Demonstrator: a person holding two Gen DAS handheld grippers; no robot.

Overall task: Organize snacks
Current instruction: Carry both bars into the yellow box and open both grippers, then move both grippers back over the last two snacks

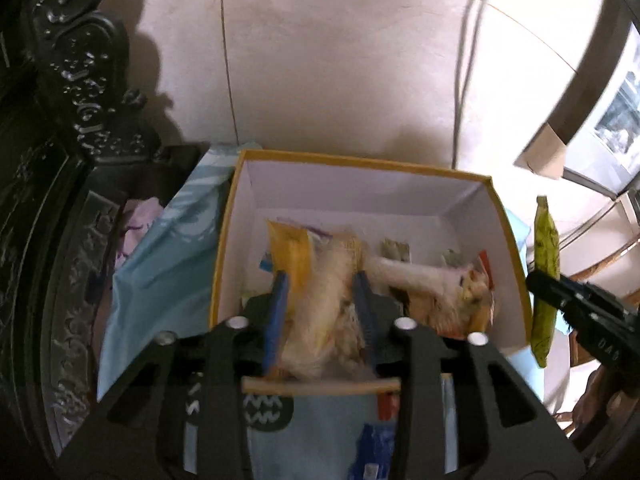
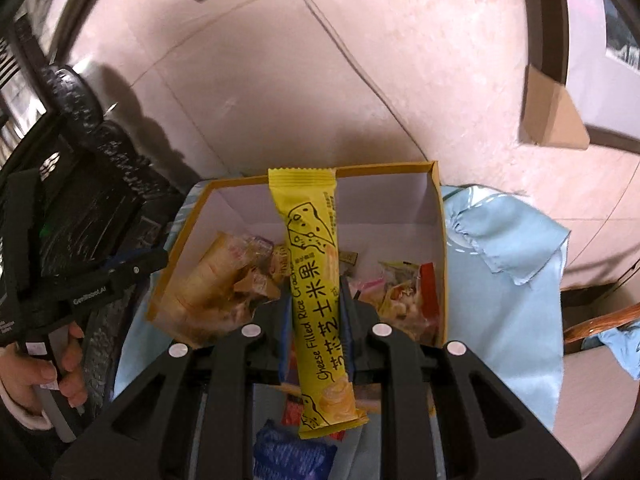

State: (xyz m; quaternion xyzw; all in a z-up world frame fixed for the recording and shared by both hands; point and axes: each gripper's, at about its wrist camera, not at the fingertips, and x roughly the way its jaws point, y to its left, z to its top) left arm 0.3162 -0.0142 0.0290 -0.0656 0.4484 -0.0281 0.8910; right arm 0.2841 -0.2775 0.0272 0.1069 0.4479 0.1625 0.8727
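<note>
A yellow-rimmed box with white walls stands on a light blue cloth and holds several snack packs. My right gripper is shut on a long yellow cheese rice cracker pack, held upright over the box's near edge; the left wrist view shows that pack beside the box's right wall. My left gripper hovers at the box's left side, jaws parted. A blurred clear pack of pale wafers shows between its fingers and lies tilted in the box, apart from the left gripper's tip.
Dark carved furniture rises left of the box. A cardboard box and a cable lie on the tiled floor beyond. A blue pack and a red pack rest on the cloth in front. A hand grips the left tool.
</note>
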